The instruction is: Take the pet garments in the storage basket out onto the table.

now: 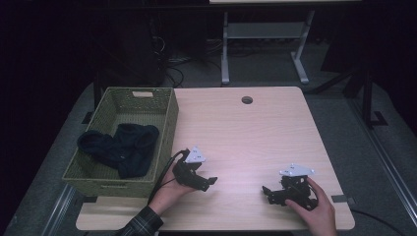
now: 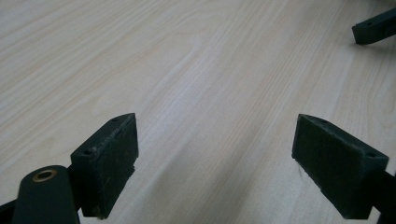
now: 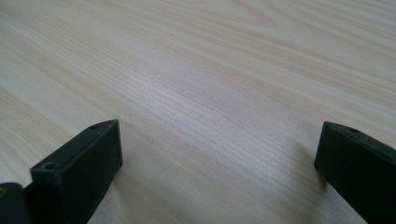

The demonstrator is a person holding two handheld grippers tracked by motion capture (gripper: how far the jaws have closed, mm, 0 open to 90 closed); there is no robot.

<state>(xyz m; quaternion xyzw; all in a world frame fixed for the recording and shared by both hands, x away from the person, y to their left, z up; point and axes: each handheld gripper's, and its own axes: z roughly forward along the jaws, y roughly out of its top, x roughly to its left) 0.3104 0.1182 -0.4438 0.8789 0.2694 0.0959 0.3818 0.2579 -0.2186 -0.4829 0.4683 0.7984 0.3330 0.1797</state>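
Both hands low on our table, left gripper (image 1: 205,181) and right gripper (image 1: 270,193) with jaws wide, holding nothing, dark cloth (image 1: 123,146) in the woven basket (image 1: 169,123) at left.

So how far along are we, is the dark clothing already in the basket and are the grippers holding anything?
Looks done: the dark garments lie inside the green woven basket at the table's left edge. In hand: nothing. The left gripper and right gripper rest low over bare wooden table, fingers spread open and empty. Left: no other loose item shows on the tabletop, so little seems to remain.
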